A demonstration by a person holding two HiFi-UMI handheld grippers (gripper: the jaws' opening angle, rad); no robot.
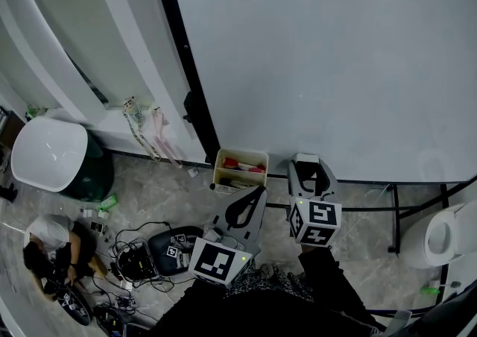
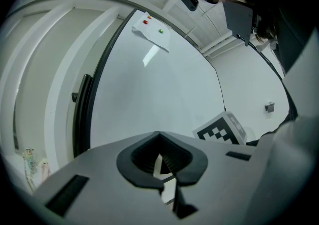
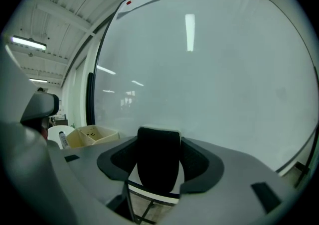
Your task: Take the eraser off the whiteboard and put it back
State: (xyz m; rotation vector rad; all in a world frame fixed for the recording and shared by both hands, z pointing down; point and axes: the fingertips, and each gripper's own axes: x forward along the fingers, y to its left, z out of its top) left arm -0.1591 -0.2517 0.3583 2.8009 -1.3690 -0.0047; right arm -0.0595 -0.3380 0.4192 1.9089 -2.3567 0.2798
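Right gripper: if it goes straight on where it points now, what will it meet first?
Probably the large white whiteboard; the black felt eraser held in the right gripper would touch first. Depth is unclear.

A cream tray (image 1: pixel 240 168) of markers sits just left of the left gripper (image 1: pixel 260 191). Well left of it are a white-lidded bin (image 1: pixel 46 153) and 1 crouching person (image 1: pixel 51 247) among cables (image 1: pixel 130 257). A paper sheet (image 2: pixel 151 32) hangs high above.

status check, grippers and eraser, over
Left gripper shut, empty. Right gripper shut on eraser, facing whiteboard. No obstruction seen.
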